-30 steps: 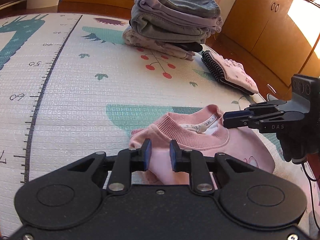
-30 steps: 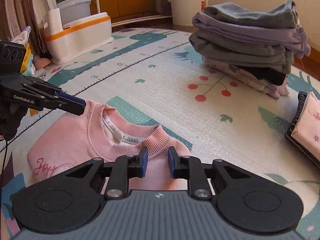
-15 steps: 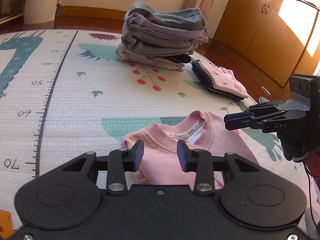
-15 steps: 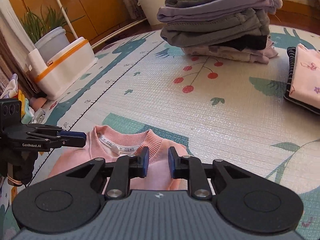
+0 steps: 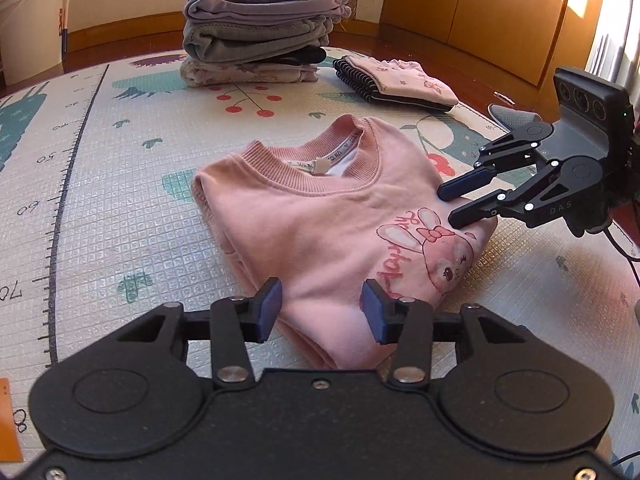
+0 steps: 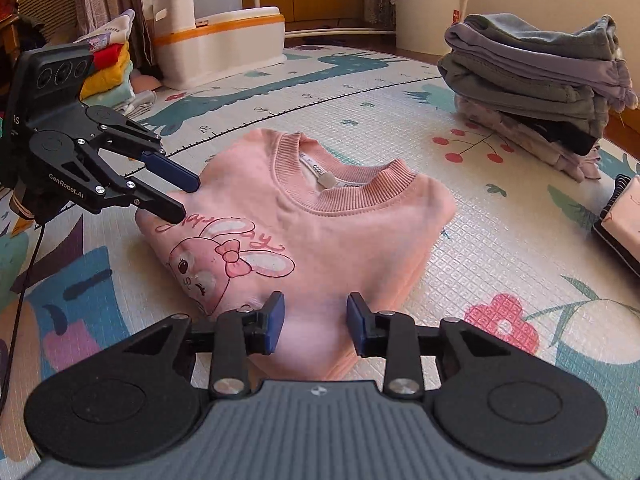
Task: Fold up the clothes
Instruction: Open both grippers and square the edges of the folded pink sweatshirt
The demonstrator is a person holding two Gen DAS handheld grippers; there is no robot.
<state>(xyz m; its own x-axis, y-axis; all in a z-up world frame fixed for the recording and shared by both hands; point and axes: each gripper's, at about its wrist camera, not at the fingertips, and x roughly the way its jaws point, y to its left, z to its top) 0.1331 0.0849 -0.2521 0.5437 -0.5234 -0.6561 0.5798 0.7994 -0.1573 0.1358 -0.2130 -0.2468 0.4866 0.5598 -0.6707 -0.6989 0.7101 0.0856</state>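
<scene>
A folded pink sweatshirt (image 5: 332, 232) lies flat on the patterned play mat (image 5: 100, 184), ribbed collar toward the far side and a white label showing inside the neck. Its front carries a rabbit print (image 6: 224, 260) with a pink bow and red script lettering.

The left gripper (image 5: 320, 312) hangs over the near left edge of the sweatshirt. Its jaws stand partly open, having just spread apart, and the blue pads (image 5: 269, 308) hold nothing; the pink cloth shows through the gap below them. The right gripper (image 6: 315, 322) hangs over the near right edge with its jaws likewise partly open and just widened, nothing clamped. In the left wrist view its two fingertips sit right at the sweatshirt's right edge beside the rabbit print; whether they touch the cloth cannot be told.

Beyond the sweatshirt, at the far side of the mat, stands a stack of folded grey and lilac clothes (image 5: 256, 36) on top of a floral piece. Just right of that lies a smaller folded pile, pink floral over black-and-white stripes (image 5: 396, 80). To the far left, off the mat, sit a white storage box with an orange band (image 6: 224, 44), a white bucket (image 6: 428, 0), and a heap of colourful folded garments (image 6: 110, 68). Wooden cabinets (image 5: 480, 8) line the right wall.
</scene>
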